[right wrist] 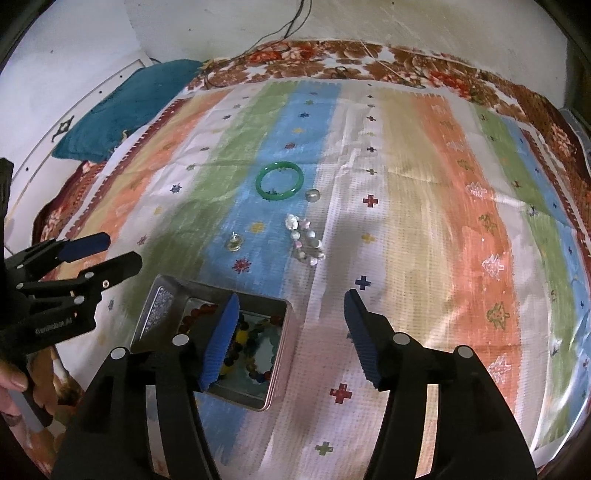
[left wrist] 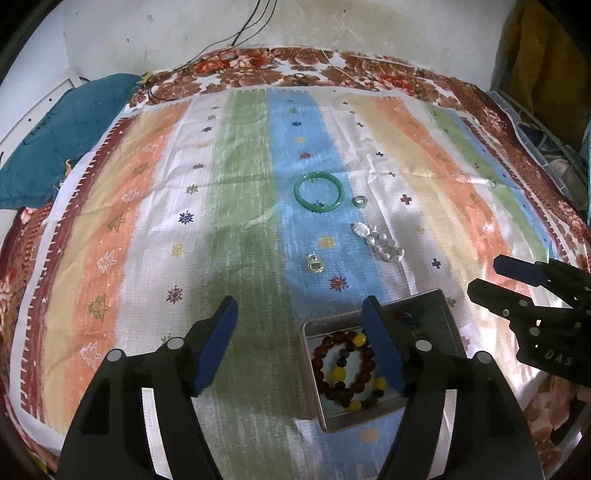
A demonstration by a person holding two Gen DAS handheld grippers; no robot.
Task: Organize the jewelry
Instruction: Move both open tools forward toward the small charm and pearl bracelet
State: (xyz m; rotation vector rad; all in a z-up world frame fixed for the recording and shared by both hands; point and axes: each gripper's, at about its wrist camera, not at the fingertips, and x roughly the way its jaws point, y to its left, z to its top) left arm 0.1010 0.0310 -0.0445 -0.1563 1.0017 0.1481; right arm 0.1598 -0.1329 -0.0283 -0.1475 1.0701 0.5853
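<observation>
Both my left tongs (left wrist: 300, 345) and right tongs (right wrist: 291, 339) stand wide and empty above the open square metal tin (left wrist: 448, 317) holding a red-and-yellow bead bracelet (left wrist: 345, 373). The green jade bangle (left wrist: 319, 192), silver ring (left wrist: 360, 201), pearl bracelet (left wrist: 376, 242) and small earrings (left wrist: 316, 263) lie loose beyond. I judge the tiny pieces may sink into the soft striped bedspread (left wrist: 240, 184) and slip my pads; the tin could tip. Behind the bed is a stained white wall (left wrist: 184, 33).
</observation>
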